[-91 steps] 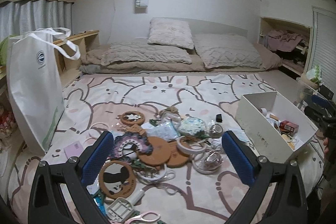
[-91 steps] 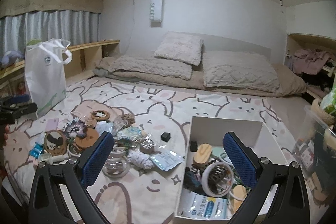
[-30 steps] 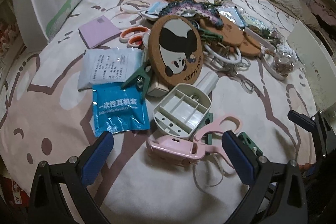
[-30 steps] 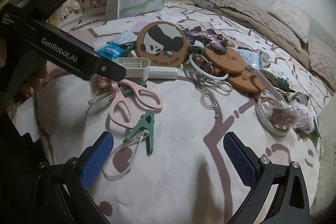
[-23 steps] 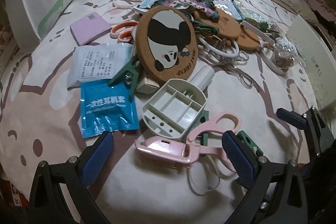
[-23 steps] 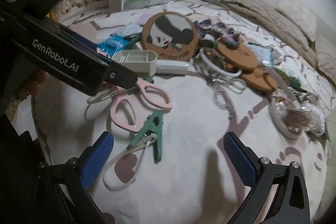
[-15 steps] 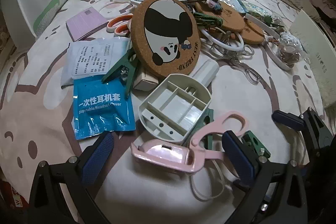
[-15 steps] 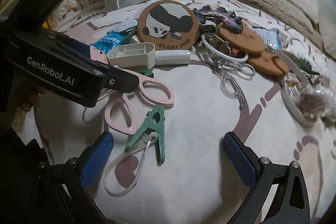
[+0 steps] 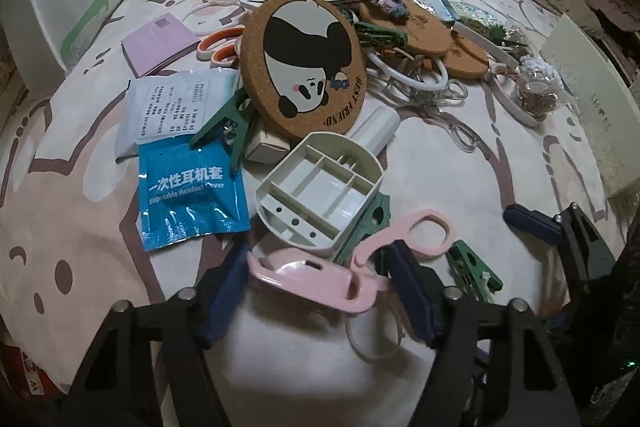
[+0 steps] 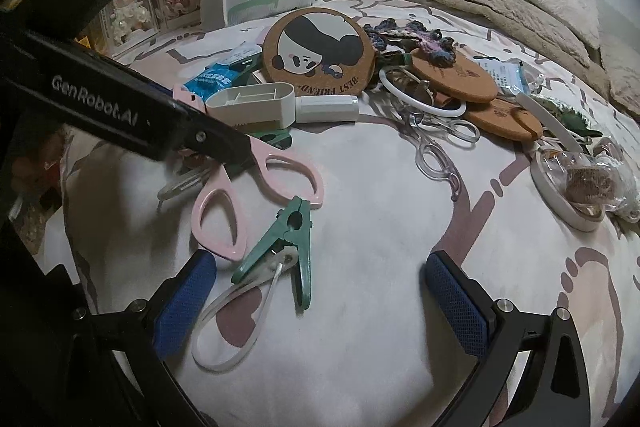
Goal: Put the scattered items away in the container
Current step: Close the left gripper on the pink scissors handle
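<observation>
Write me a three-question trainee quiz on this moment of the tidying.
1. True or false: the right gripper is clamped on the green clip.
2. Which item sits between the left gripper's pads? A blue packet; B pink scissors; C orange scissors.
3. Fill in: the panda coaster's rim reads "BEST ____".

Key:
1. False. Its jaws stand open and the clip lies loose on the bedspread.
2. B. The jaws are closing with the scissors' pink sheath between them.
3. FRIEND.

The left tool (image 9: 320,283), wide open a second ago, is now closing around the pink scissors (image 9: 316,277).
</observation>
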Demonstrator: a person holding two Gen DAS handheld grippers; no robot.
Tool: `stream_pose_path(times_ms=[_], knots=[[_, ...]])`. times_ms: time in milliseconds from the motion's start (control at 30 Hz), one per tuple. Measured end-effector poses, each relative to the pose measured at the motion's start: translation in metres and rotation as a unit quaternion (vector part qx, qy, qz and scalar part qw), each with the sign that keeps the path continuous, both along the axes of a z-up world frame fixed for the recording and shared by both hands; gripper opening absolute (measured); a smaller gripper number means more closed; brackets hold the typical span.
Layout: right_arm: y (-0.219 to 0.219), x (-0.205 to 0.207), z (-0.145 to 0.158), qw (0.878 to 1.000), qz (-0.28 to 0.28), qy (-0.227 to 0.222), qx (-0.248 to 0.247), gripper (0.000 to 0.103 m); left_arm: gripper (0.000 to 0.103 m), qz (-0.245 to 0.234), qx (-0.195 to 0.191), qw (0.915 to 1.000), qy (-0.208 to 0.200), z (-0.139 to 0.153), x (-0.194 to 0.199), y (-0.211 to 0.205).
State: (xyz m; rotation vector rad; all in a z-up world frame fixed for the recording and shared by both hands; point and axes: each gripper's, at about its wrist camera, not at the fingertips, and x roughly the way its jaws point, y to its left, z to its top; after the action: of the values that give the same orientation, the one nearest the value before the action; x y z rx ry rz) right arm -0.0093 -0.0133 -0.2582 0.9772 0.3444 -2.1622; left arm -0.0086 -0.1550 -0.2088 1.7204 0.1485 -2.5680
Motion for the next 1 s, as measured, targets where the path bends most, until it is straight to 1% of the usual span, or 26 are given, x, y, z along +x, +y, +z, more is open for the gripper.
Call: stream_pose_path(times_ms=[33,100,267,433,600,667,700,767,833,900,1000], knots=[[0.0,0.0,0.0,1.0,0.0,0.0,-0.001,0.103,0.062,0.003,0.006,1.0,0.002,0.002,0.001,-0.002],[0.002,-0.001,0.0,1.0,0.0,-0.001,-0.003,0.103,0.061,0.009,0.016,0.9998,0.006,0.005,0.003,-0.006],[0.013,0.003,0.001,1.0,-0.008,-0.001,-0.005,0.103,0.061,0.02,0.027,0.9993,0.018,0.012,0.005,-0.012],[0.027,0.01,0.006,1.0,-0.007,-0.005,-0.005,0.103,0.061,0.017,0.037,0.9987,0.032,0.021,0.005,-0.01],[0.048,0.001,0.014,0.998,-0.043,-0.034,-0.038,0.103,0.061,0.015,0.049,0.9975,0.05,0.031,0.008,-0.008],[0.054,-0.004,0.014,0.997,-0.058,-0.042,-0.042,0.103,0.061,0.013,0.053,0.9969,0.056,0.035,0.009,-0.006],[0.055,-0.006,0.012,0.997,-0.062,-0.044,-0.032,0.103,0.061,0.012,0.054,0.9968,0.058,0.035,0.009,-0.006],[0.053,-0.005,0.008,0.998,-0.063,-0.03,-0.004,0.103,0.061,0.007,0.055,0.9966,0.06,0.036,0.009,-0.004],[0.05,-0.001,0.007,0.998,-0.055,-0.018,0.01,0.103,0.061,0.003,0.057,0.9966,0.06,0.035,0.009,-0.001],[0.048,0.001,0.006,0.998,-0.051,-0.015,0.018,0.103,0.061,-0.002,0.058,0.9966,0.06,0.035,0.009,0.002],[0.044,0.004,0.004,0.998,-0.047,-0.002,0.046,0.103,0.061,-0.01,0.06,0.9962,0.062,0.036,0.009,0.008]])
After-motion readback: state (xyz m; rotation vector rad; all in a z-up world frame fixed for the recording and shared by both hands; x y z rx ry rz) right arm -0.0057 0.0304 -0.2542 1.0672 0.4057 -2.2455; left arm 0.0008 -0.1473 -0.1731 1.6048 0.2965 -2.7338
